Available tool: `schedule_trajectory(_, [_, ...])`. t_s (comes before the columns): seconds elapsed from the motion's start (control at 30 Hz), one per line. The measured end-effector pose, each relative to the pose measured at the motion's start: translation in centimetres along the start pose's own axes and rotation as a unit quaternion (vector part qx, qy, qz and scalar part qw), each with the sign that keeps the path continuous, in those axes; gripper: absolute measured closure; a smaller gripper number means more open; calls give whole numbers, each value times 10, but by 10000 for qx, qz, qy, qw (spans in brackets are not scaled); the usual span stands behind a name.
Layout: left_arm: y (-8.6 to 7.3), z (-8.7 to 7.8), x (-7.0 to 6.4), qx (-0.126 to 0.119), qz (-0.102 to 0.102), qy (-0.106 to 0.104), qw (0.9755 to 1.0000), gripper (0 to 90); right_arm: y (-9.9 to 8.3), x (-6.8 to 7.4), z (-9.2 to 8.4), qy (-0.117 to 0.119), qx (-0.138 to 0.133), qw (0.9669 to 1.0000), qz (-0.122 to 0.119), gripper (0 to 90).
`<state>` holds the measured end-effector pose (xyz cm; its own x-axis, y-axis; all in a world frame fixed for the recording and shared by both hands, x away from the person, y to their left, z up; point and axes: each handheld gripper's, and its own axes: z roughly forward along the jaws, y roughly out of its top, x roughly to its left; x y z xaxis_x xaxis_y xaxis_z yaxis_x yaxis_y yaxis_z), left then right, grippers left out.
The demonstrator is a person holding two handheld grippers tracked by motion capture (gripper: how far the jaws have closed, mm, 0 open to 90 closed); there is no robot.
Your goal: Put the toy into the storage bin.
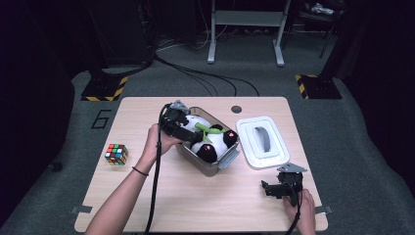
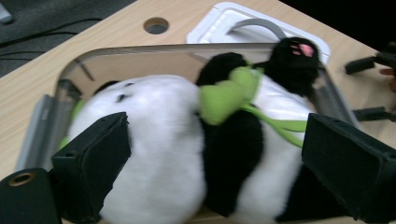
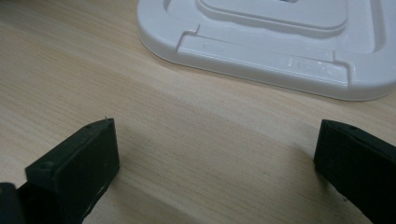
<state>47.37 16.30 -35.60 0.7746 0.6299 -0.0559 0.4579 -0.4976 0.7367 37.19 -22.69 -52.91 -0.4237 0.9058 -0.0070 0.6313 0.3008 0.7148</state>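
A black-and-white plush panda with a green leaf lies in a clear plastic box at the table's middle. My left gripper reaches into the box from the left. In the left gripper view the panda sits between its wide-set jaws, which flank the toy without clearly squeezing it, so the left gripper reads as open. The box rim curves behind the toy. My right gripper rests open near the front right edge, with bare table between the jaws of the right gripper.
The box's white lid with a grey handle lies flat to the right of the box, just beyond the right gripper; its rim is the white lid. A Rubik's cube stands at the table's left. A cable hole sits near the far edge.
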Motion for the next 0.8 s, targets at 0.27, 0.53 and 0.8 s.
schedule_trajectory(0.27, [-8,7,-18,197,85,77,9997,65,0,0,0,1,1,10000,0,0])
schedule_trajectory(0.53, [-20,24,-18,425,60,79,9990,64,0,0,0,1,0,10000,-1,0])
schedule_trajectory(0.8, [-8,18,2,227,-47,302,9993,86,0,0,0,1,0,10000,-1,0])
